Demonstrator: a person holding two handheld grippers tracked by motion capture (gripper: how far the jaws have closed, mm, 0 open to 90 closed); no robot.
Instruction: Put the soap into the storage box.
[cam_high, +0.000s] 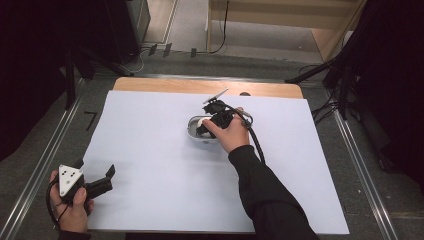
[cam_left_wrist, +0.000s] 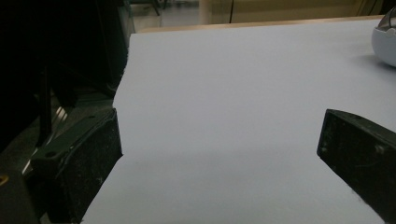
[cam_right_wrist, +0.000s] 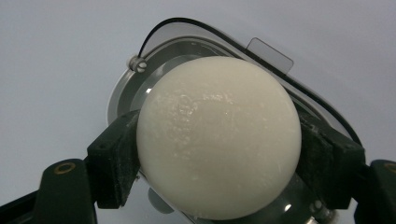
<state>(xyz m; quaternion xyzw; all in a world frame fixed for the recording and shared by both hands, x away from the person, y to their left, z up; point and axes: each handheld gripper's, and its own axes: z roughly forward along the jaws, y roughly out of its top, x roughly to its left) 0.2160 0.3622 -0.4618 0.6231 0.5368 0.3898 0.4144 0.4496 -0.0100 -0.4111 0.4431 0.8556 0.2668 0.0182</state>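
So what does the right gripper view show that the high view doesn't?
Right gripper view: the right gripper has both pads pressed on a white ball over a clear case with a black seal.
High view: the left gripper open at the mat's corner, both hands, the floor.
Both: the case and mat.

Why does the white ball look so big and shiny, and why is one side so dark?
In the right gripper view the camera sits very close to the white ball, and small glints show on its top; in the left gripper view the area off the table's left edge is dark; the high view has black corners.
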